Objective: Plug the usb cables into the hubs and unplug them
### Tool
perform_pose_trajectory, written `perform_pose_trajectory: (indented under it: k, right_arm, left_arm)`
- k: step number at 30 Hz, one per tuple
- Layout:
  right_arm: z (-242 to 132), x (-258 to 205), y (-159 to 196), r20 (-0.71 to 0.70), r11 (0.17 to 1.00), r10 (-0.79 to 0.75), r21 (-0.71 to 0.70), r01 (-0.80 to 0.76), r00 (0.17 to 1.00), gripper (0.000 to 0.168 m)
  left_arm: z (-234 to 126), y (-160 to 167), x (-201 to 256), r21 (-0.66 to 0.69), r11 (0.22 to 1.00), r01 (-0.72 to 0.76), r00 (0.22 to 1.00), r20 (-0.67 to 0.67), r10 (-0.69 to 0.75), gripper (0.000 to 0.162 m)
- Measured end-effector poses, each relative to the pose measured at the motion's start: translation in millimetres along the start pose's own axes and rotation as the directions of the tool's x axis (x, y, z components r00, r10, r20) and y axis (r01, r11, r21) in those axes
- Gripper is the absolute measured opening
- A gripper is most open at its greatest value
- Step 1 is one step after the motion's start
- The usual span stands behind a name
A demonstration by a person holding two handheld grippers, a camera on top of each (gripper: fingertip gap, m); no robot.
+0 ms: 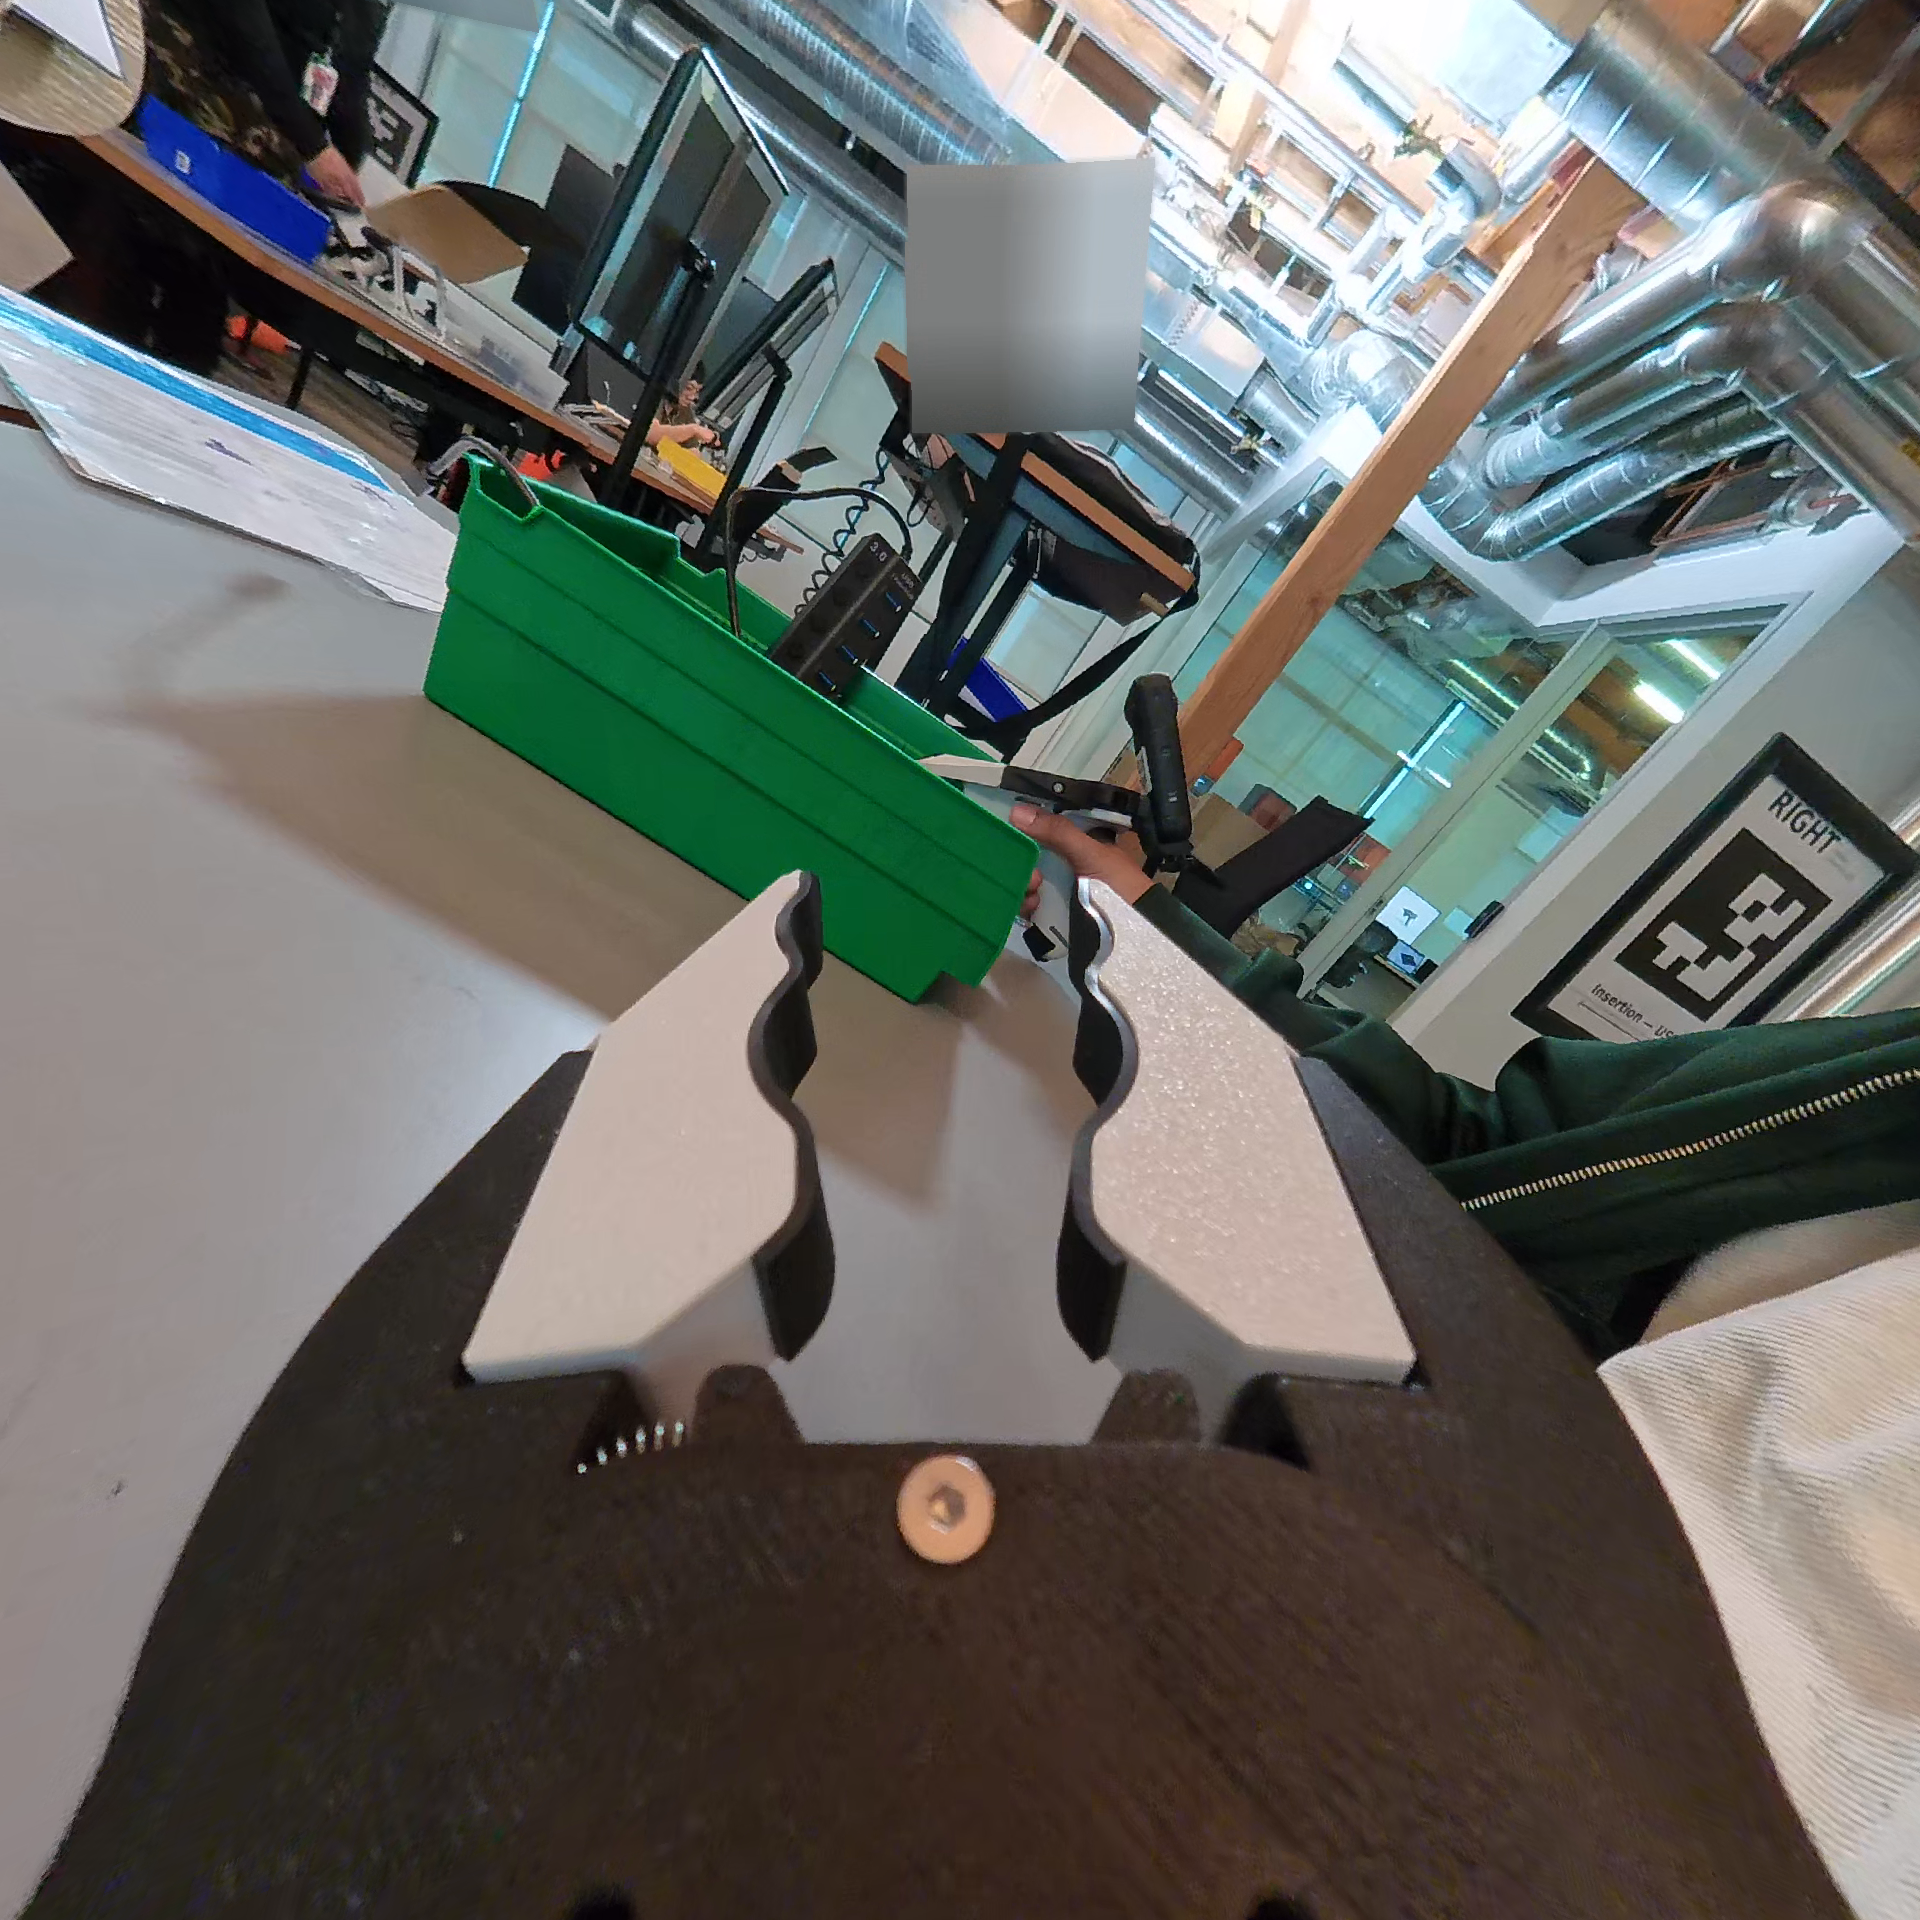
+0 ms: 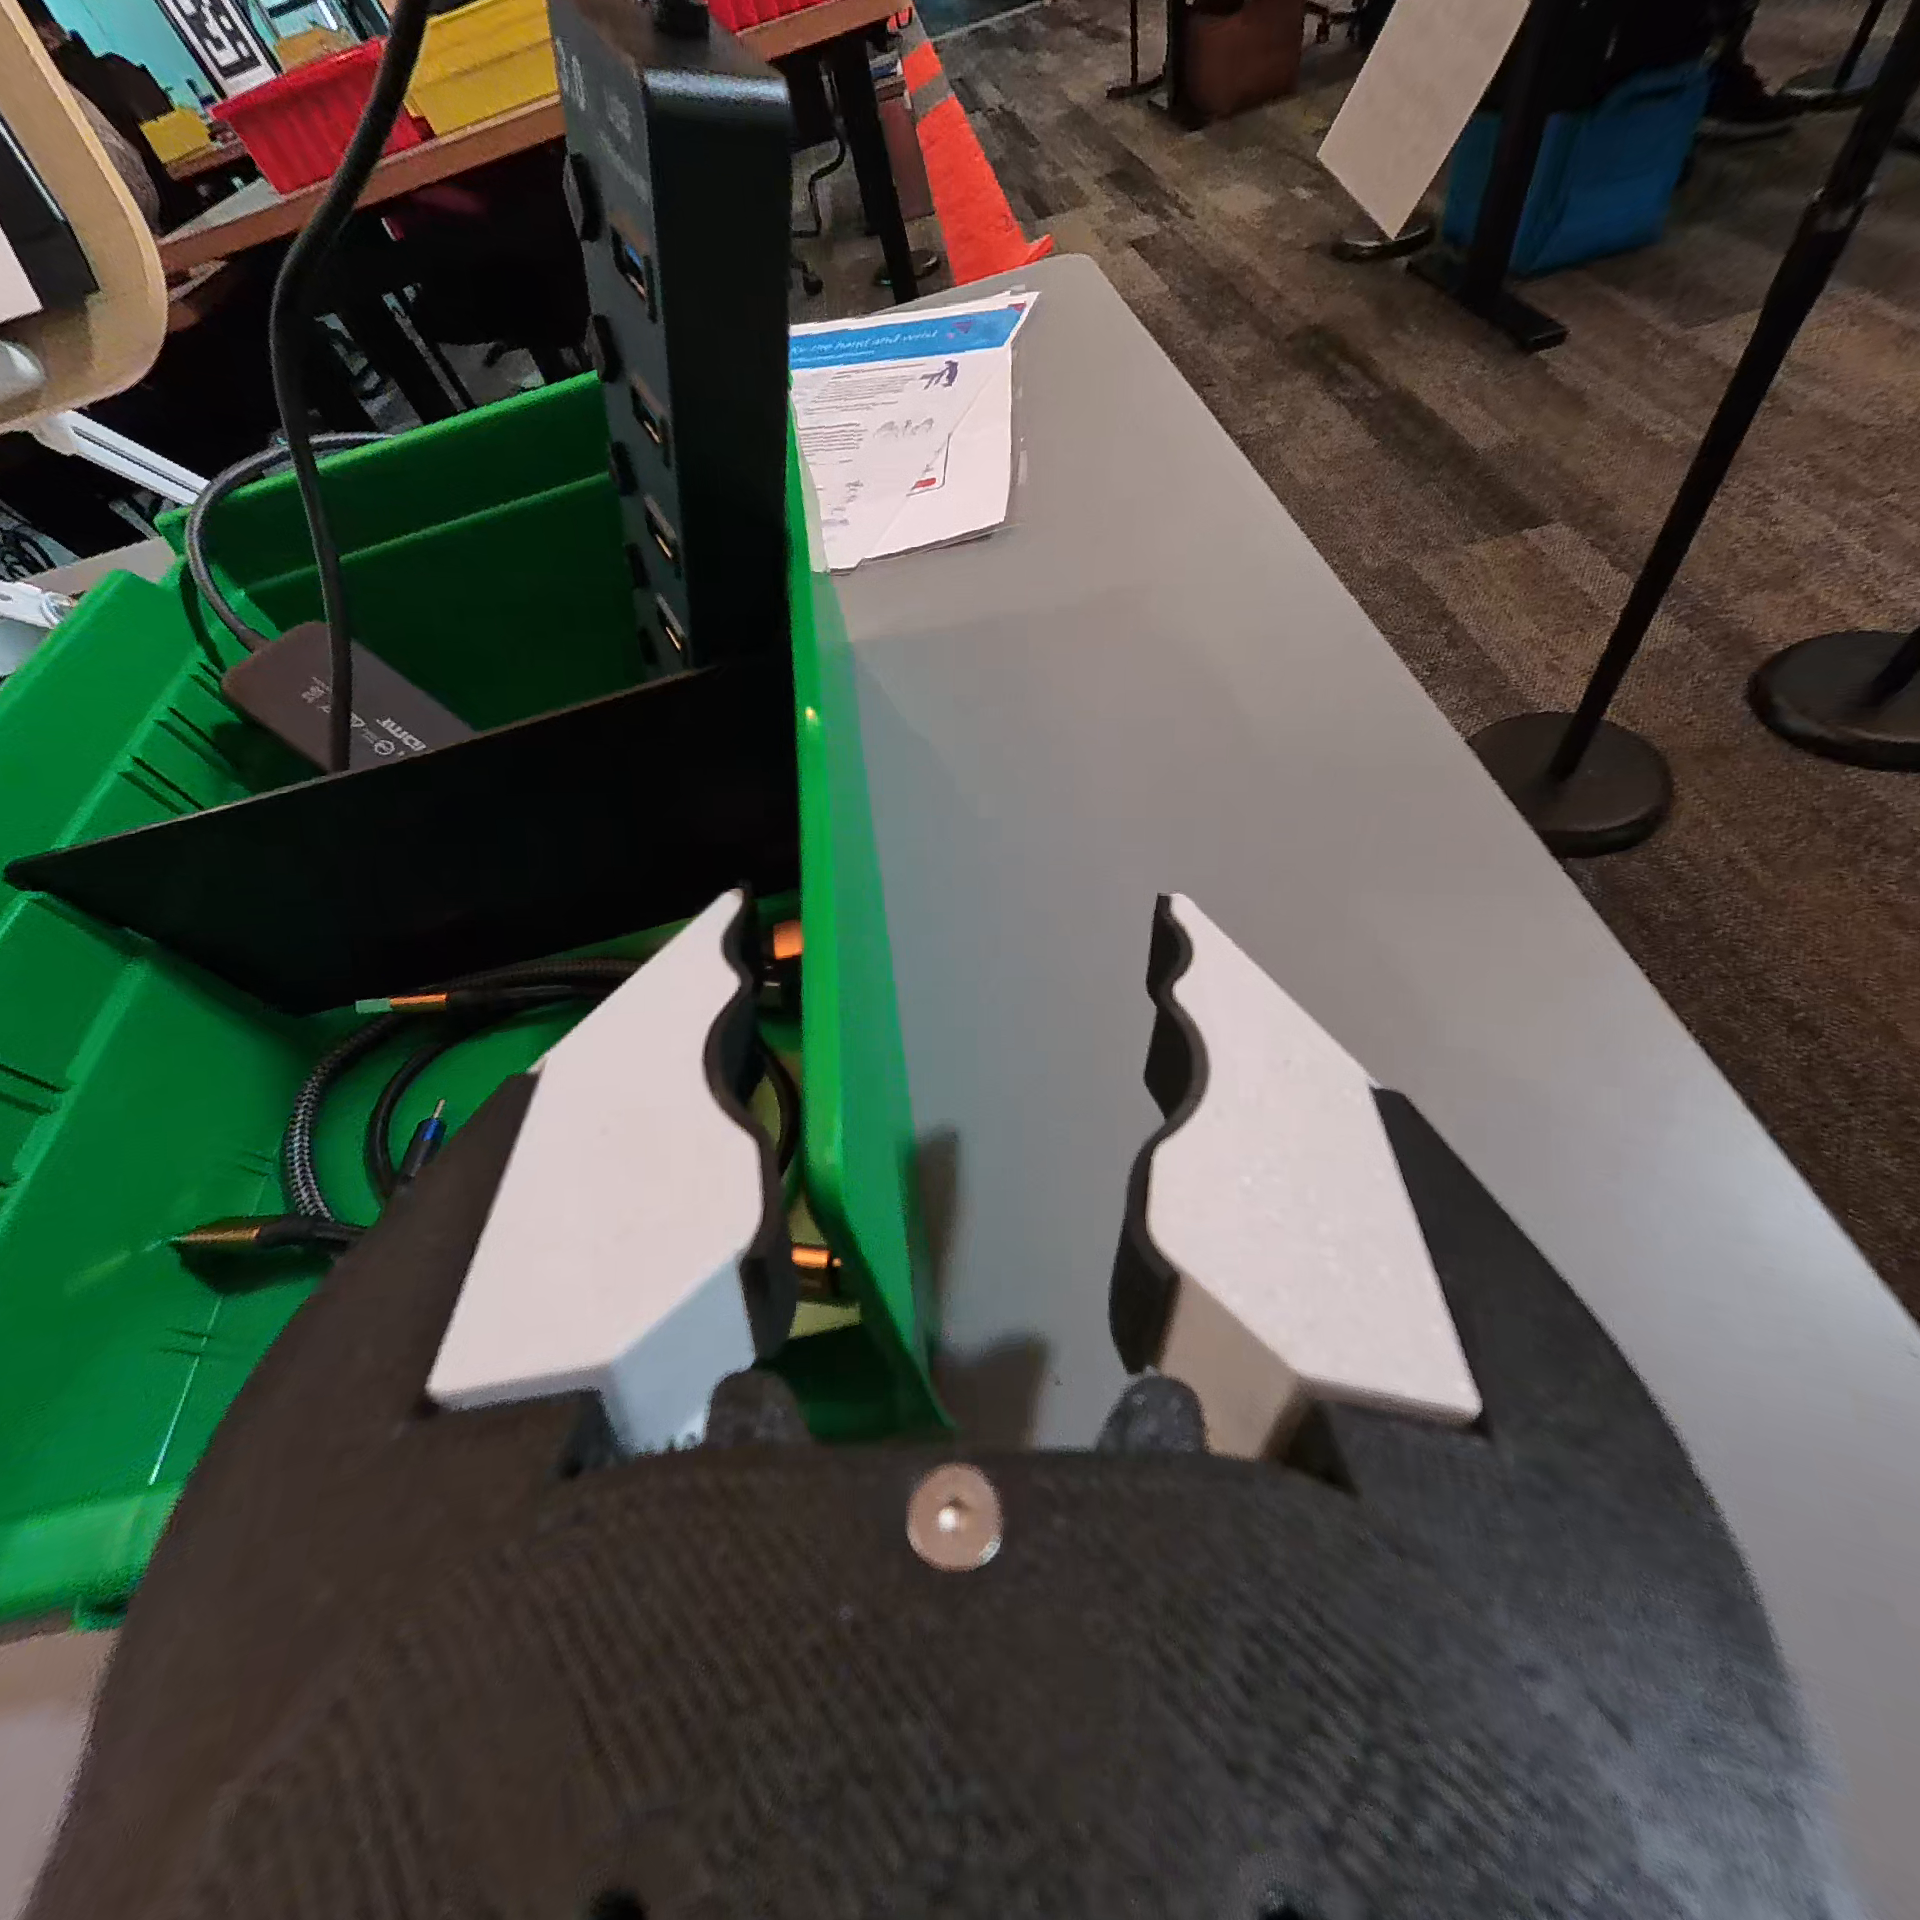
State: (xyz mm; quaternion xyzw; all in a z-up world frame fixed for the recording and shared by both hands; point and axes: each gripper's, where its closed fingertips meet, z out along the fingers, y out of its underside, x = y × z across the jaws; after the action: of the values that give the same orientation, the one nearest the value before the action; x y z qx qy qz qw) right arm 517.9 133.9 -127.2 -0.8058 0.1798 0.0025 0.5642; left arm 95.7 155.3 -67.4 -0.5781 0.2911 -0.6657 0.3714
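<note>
Holding both grippers released over the bench (image 2: 1195,727), we see the left gripper (image 1: 945,935) empty, the right gripper (image 2: 951,925) astride the green bin's (image 2: 831,831) wall; hub (image 2: 686,364) upright and cables (image 2: 322,1132) inside.

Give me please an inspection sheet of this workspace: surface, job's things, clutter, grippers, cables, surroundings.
Surface: grey table, mostly bare.
Job's things: tall black hub standing upright in the green bin; flat dark hub behind the black divider.
Clutter: printed sheets at the far end.
Grippers: left gripper open and holding nothing, above the table; right gripper open, straddling the bin wall.
Cables: loose braided usb cables on the bin floor.
Surroundings: stanchion bases on carpet.
</note>
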Motion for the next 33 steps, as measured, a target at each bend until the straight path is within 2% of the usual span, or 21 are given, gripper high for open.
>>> perform_pose_trajectory:
  k: [17, 26, 33]
  right_arm:
    - [3.0, -4.0, -0.8, -0.07, 0.991, -0.137, -0.012, 0.136, 0.988, 0.062]
    - [4.3, -6.4, -0.2, -0.071, 0.985, -0.173, -0.014, 0.172, 0.982, 0.061]
    - [2.1, -9.5, -3.5, -0.068, 0.979, -0.201, 0.002, 0.202, 0.977, 0.052]
  left_arm:
    - [-0.9, -1.5, -2.9, 0.01, 1.0, 0.009, 1.0, 0.012, -0.009, 0.046]
    - [-2.0, -4.8, -9.7, 0.025, 1.0, 0.015, 0.999, 0.051, -0.016, 0.057]
    - [1.2, -0.7, -14.1, -0.004, 0.999, 0.037, 0.997, 0.072, -0.037, 0.06]
